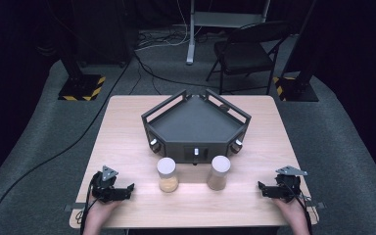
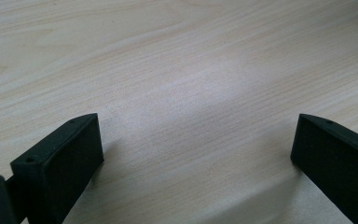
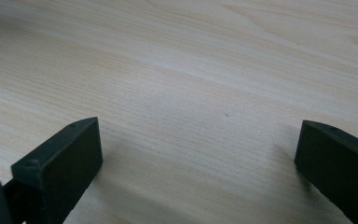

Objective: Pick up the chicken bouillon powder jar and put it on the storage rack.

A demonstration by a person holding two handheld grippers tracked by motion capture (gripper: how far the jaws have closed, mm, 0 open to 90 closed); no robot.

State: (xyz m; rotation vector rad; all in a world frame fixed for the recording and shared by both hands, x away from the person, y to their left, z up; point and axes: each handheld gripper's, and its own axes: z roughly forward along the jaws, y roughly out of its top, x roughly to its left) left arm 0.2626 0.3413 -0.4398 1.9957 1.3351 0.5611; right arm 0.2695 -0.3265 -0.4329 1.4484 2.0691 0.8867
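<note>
While both your hands rest low on the table (image 1: 127,122), L gripper (image 1: 127,188) and R gripper (image 1: 263,188) stand jaws wide apart, nothing btwn them. Two jars sit well ahead of the jaws, btwn the grippers: left jar (image 1: 168,174), right jar (image 1: 219,172).

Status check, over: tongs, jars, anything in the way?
Left tongs open, empty. Right tongs open, empty. Two jars upright between them, untouched. Path clear.
</note>
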